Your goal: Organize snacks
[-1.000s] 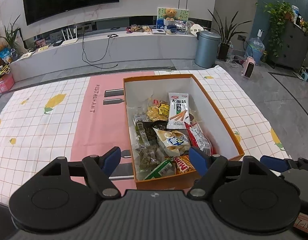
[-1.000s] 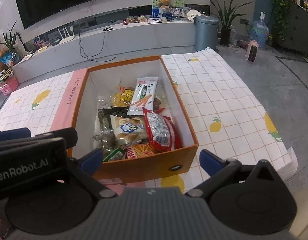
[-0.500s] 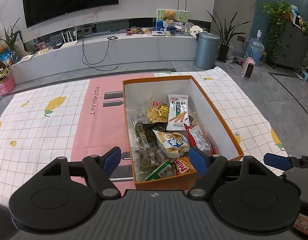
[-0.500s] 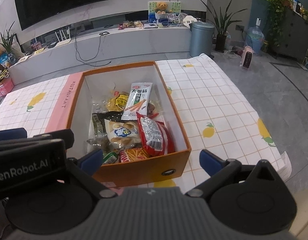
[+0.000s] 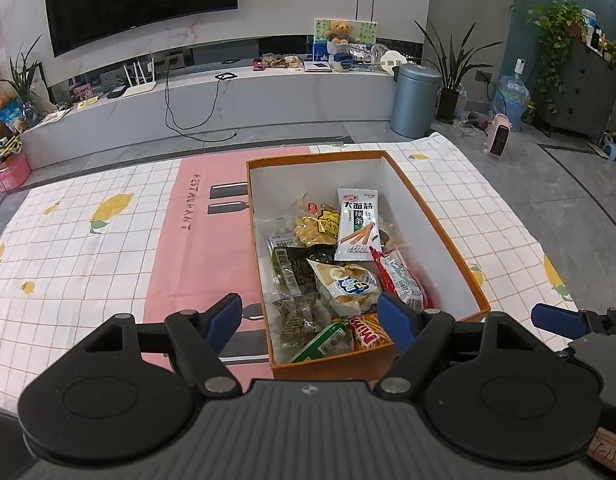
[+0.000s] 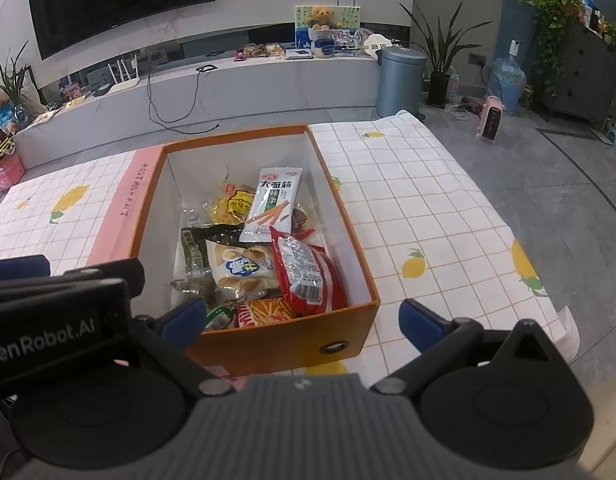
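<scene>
Snacks: mixed crinkly packets [image 5: 350,264] piled inside the orange cardboard box [image 6: 283,342], on the checked tablecloth [image 5: 75,248].
Box axis: runs away from both tools.
Left gripper [image 5: 312,322]: spread wide, empty, over the box's near-left corner.
Right gripper [image 6: 303,322]: agape, empty, at the near wall.
Nearer: about equal.

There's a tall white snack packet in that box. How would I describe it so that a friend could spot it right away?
Start at the orange box on the checked tablecloth and look into its far half. The white snack packet lies flat there on top of the pile, long and narrow. It alone is mostly white, with bold dark characters, a green stripe and orange sticks printed on it; the red packet sits just nearer.
</scene>
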### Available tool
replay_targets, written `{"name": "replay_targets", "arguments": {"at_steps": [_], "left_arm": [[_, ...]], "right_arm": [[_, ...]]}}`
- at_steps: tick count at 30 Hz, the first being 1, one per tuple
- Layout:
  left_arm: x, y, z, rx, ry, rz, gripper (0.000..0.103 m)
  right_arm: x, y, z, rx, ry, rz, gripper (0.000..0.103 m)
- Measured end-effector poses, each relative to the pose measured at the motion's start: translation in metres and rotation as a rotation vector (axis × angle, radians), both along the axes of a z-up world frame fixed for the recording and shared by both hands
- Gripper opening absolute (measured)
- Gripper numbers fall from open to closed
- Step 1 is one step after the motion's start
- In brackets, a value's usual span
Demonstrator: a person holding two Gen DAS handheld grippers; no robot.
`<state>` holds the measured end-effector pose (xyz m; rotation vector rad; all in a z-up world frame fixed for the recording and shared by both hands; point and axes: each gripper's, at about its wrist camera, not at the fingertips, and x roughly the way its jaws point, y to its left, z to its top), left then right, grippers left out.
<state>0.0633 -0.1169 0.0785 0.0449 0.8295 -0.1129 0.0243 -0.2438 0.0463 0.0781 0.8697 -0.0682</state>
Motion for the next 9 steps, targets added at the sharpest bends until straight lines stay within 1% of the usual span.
{"name": "replay_targets", "arguments": {"at_steps": [4, 9], "left_arm": [[0.0008, -0.0011, -0.0014, 0.004, 0.004, -0.003, 0.09], [-0.0009, -0.0006, 0.0007, -0.013, -0.007, -0.007, 0.09]], "right_arm": [[0.0005, 0.0004, -0.0004, -0.005, 0.007, 0.001, 0.1], [-0.0013, -0.0005, 0.003, -0.003, -0.016, -0.001, 0.1]]}}
